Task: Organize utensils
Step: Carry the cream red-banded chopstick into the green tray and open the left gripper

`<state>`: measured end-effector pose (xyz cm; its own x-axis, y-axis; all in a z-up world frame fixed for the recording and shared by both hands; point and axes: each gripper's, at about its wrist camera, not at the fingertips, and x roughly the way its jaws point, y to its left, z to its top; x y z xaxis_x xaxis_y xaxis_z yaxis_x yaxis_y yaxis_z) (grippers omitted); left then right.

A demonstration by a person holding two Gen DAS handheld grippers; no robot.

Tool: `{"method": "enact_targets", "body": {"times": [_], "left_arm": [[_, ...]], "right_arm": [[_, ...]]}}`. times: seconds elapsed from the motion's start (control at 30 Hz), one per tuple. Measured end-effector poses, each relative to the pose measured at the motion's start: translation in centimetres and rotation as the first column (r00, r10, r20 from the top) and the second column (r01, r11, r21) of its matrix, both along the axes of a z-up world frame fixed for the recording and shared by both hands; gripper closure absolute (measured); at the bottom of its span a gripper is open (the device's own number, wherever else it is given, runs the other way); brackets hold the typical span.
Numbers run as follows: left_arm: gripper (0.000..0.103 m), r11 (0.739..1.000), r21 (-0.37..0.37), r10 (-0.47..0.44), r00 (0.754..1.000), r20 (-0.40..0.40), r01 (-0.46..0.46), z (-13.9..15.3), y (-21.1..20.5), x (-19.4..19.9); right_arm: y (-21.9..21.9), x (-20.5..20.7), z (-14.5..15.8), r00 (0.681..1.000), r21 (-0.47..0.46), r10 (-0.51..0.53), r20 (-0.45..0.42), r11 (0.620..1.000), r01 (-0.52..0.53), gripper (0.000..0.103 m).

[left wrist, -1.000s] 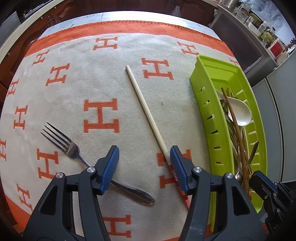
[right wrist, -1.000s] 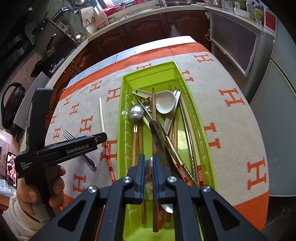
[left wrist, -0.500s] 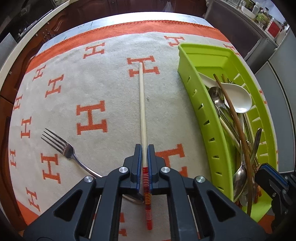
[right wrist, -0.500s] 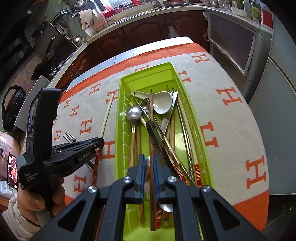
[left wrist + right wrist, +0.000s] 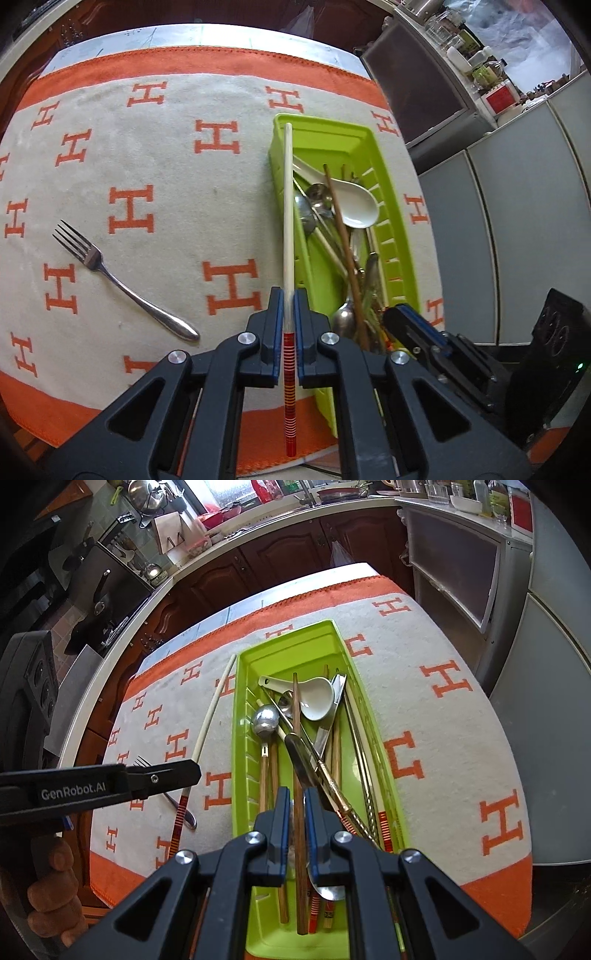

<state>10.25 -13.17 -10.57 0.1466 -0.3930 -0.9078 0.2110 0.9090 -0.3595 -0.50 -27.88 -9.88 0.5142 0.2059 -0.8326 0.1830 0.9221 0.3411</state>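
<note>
Lifted off the cloth since a second before — pale chopstick, then flat on the fabric, now clamped in the left gripper, red-striped end toward the camera, tip at twelve o'clock over the green tray. Right gripper clenched on a brown chopstick inside that tray. Fork at nine o'clock. Read along the left tool — "GenRobot.AI". Orange "H" letters across the cloth.
</note>
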Motion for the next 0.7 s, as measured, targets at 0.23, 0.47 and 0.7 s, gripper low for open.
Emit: {"method": "enact_targets", "body": {"times": [0.23, 0.47, 0.7], "left_arm": [[0.100, 1.000, -0.025, 0.013, 0.999, -0.049, -0.015, -0.5, -3.0, 1.0], [0.099, 1.000, 0.027, -0.014, 0.999, -0.032, 0.015, -1.9, -4.2, 0.9], [0.099, 0.994, 0.087, -0.066, 0.998, 0.008, 0.065, -0.8, -3.2, -0.3]], "right_arm": [[-0.7, -0.3, 0.2, 1.000, 0.001, -0.020, 0.006, 1.000, 0.020, 0.095], [-0.7, -0.4, 0.2, 1.000, 0.000, -0.018, 0.005, 1.000, 0.018, 0.095], [0.0, -0.3, 0.3, 1.000, 0.003, 0.006, 0.010, 1.000, -0.006, 0.095]]}}
